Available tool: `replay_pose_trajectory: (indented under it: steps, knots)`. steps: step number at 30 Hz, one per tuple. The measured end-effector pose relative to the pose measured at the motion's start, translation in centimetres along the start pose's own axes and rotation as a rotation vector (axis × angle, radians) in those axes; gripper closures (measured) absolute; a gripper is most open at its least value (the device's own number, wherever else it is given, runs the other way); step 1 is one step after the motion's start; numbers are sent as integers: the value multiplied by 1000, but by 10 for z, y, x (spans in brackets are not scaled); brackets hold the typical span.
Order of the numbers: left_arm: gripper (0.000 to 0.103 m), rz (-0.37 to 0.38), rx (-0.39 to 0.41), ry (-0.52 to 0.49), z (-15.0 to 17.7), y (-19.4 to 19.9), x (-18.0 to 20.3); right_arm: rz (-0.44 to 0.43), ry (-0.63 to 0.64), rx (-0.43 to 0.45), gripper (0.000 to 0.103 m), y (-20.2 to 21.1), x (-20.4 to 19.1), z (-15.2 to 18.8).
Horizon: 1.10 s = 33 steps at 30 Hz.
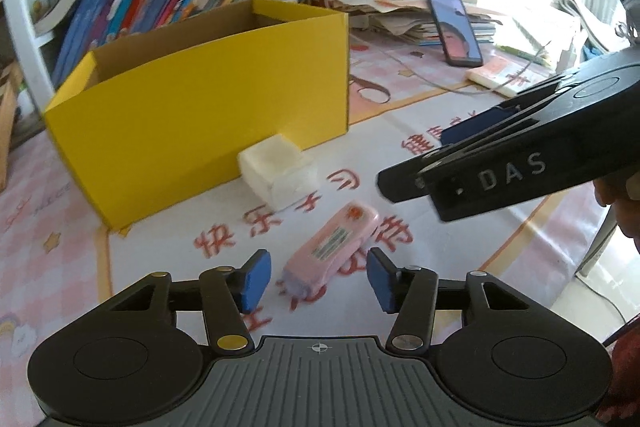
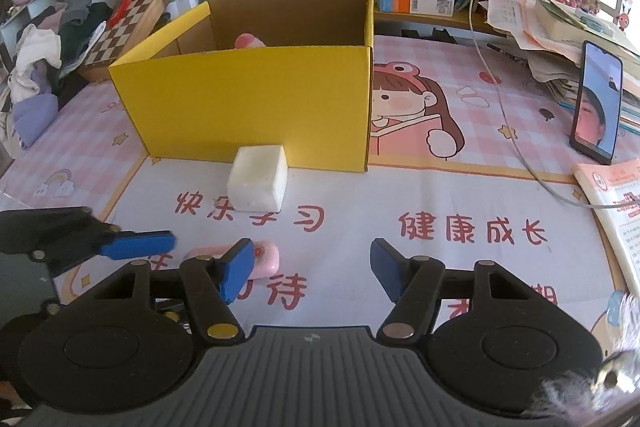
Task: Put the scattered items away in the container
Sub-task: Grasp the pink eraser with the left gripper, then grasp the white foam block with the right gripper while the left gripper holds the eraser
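Observation:
A pink oblong packet [image 1: 332, 247] lies on the printed mat, slanting between the blue pads of my left gripper [image 1: 318, 279]. A gap shows on each side of it, so the gripper is open. In the right wrist view the packet [image 2: 266, 261] shows partly behind my right gripper [image 2: 312, 273], which is open with nothing between its fingers. One blue pad [image 2: 136, 245] of the left gripper reaches in from the left. A white block [image 1: 276, 171] [image 2: 258, 179] rests against the front wall of the yellow box [image 1: 200, 115] [image 2: 248, 103]. A pink thing [image 2: 248, 41] sits inside the box. The right gripper [image 1: 414, 159] hovers right of the packet.
A phone [image 2: 596, 103] leans on a stack of papers at the right, with a white cable [image 2: 500, 99] trailing across the mat. A booklet [image 2: 612, 203] lies at the right edge. Books line the shelf behind the box. A chessboard [image 2: 128, 23] and a heap of clothes [image 2: 40, 67] sit at the left.

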<state>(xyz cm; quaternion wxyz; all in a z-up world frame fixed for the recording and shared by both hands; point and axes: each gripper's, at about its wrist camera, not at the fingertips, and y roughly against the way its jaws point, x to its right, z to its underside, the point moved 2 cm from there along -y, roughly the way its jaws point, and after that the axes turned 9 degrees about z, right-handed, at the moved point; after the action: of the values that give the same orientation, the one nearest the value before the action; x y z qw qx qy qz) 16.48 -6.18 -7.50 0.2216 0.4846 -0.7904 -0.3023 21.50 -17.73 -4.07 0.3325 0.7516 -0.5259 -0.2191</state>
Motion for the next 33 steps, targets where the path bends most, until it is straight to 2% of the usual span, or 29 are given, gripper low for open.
replay_pose_trajectory:
  steps: [4,10,14,19,26,33]
  knots:
    - [52,15,1,-17,-6,-10,2,-1,6,1,40,-3,3,-5]
    - [65,38,-16,-8,-11,-23,0,1,9,-2,40,-10,8,-11]
    - [80,62,-20,4,-11,-23,-2,-10,15,-5,40,-15,7,-14]
    - [80,56,-33,72,-3,-11,-13,-46,31,-6,40,-21,-2,-20]
    - [80,-6,-37,172,11,11,-31,-100,64,-30,42,-38,-24,-30]
    - [80,-71,-23,253,23,32,-48,-109,73,-66,49,-62,-43,-43]
